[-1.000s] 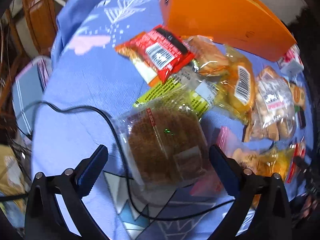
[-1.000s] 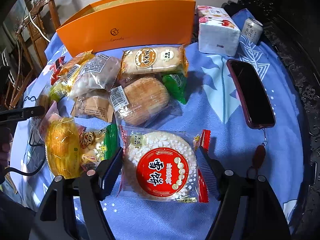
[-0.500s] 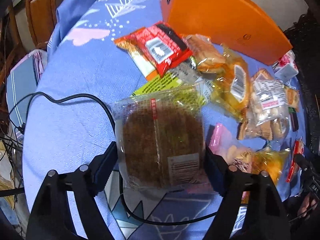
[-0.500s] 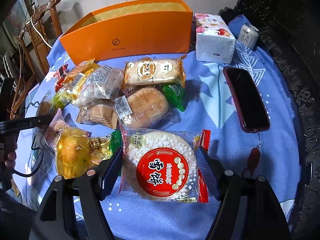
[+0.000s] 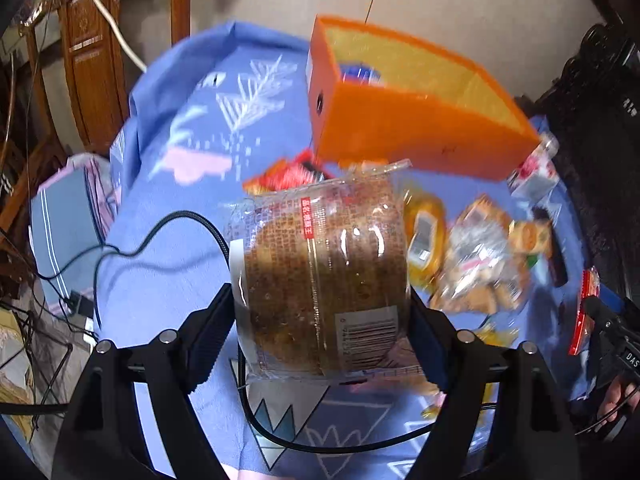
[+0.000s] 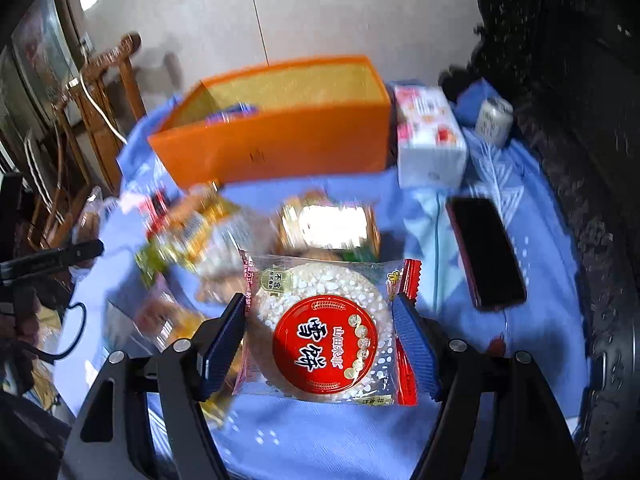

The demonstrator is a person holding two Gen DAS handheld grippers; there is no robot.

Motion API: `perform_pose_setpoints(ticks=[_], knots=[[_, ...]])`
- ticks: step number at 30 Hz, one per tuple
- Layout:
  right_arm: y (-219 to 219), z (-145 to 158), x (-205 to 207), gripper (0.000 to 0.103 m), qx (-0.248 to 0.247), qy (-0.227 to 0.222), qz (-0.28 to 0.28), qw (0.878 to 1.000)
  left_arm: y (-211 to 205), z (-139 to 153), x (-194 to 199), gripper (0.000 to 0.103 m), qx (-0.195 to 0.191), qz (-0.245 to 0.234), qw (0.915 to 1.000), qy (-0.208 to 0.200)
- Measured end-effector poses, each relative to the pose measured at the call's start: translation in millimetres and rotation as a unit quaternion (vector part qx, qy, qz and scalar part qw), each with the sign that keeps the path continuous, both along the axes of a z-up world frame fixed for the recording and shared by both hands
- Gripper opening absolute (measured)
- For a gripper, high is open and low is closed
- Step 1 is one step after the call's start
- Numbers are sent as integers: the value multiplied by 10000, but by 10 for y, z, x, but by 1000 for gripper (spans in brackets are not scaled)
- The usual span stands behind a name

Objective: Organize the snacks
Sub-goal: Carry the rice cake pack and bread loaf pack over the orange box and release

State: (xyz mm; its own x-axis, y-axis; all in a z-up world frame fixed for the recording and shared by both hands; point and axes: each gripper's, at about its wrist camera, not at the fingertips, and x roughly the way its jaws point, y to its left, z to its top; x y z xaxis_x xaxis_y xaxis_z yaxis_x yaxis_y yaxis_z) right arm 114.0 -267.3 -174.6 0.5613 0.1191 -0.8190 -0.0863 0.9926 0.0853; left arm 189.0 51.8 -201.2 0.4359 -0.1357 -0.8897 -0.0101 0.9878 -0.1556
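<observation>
Both grippers raised, a snack packet clamped in each.

Ahead of the tools the orange box (image 6: 280,136) stands open with one blue packet (image 6: 232,114) inside. The left gripper (image 5: 324,320) pinches a brown cake packet (image 5: 320,276); the right gripper (image 6: 320,332) pinches a rice cracker packet (image 6: 324,328), both lifted above the blue tablecloth (image 6: 432,240).

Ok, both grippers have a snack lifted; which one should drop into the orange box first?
Probably right. The right gripper holds the rice cracker pack facing the orange box over its long side; the left gripper, holding the brown cake pack, faces its end corner.
</observation>
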Motion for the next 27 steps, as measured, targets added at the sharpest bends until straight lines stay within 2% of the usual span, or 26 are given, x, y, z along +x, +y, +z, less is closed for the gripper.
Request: perform_pose_setpoints(ticks=[6,11,14,18,21,24,27], knots=[[39,504,229,74,175,-651,28,9977,48,533,179,78,-158,77,9978,-633],[48,716,370,74,259,-943,58,9952,113,819,306,79,-280,161,9952,-928],[57,785,427,74,291,-1020,46,9944,160,890,352,79,-331,192,9936,-1061],[80,844,459,74,379,-1066,79,9935,264,983,368,79,-846,221,9890,-1197],[76,855,448,74,445,-1065,47,9933,282,1030,347,79,-985,220,9866,-1279],[57,826,442,74,496,-1031,15,9934,285,1022,321,79,-989,219,9862,-1312],[79,782,437,74,453,-970,47,9942,241,906,319,79,-803,138,9892,-1217]])
